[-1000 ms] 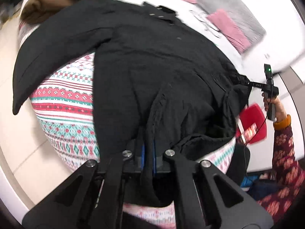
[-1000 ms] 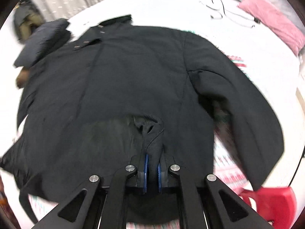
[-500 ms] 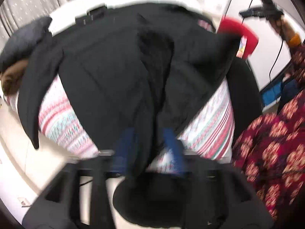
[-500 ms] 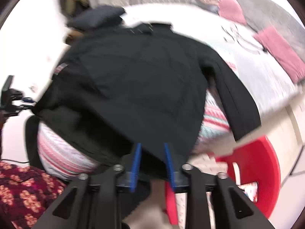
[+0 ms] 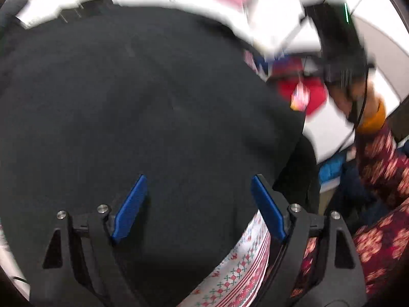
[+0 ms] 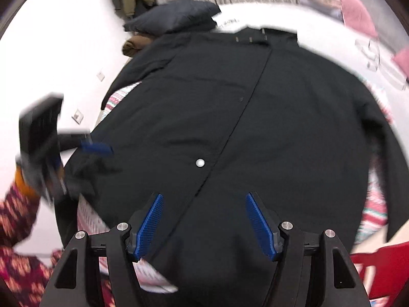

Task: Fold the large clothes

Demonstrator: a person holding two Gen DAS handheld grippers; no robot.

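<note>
Coat [image 6: 255,128], big and black, lies spread front-up on the patterned bedspread [image 6: 378,204], collar [image 6: 263,37] at the far end and its hem hanging over the near edge toward the person. Both grippers hover above the hem end with nothing held: the left gripper [image 5: 198,204] has its jaws wide apart over the cloth, and the right gripper [image 6: 204,220] is likewise spread open, straddling the front seam just below a white button [image 6: 200,163]. One sleeve [image 6: 383,153] trails down the right side of the bed, the other drapes off the far left corner.

The next step looks like bringing a sleeve or a side panel in toward the front seam. To do it well, each gripper should bite a clean single edge, at the cuff and at the shoulder, not a bunch of loose fabric. Lifting both ends together would keep the heavy cloth from dragging and wrinkling. The overhanging hem could pull the coat off the bed.
</note>
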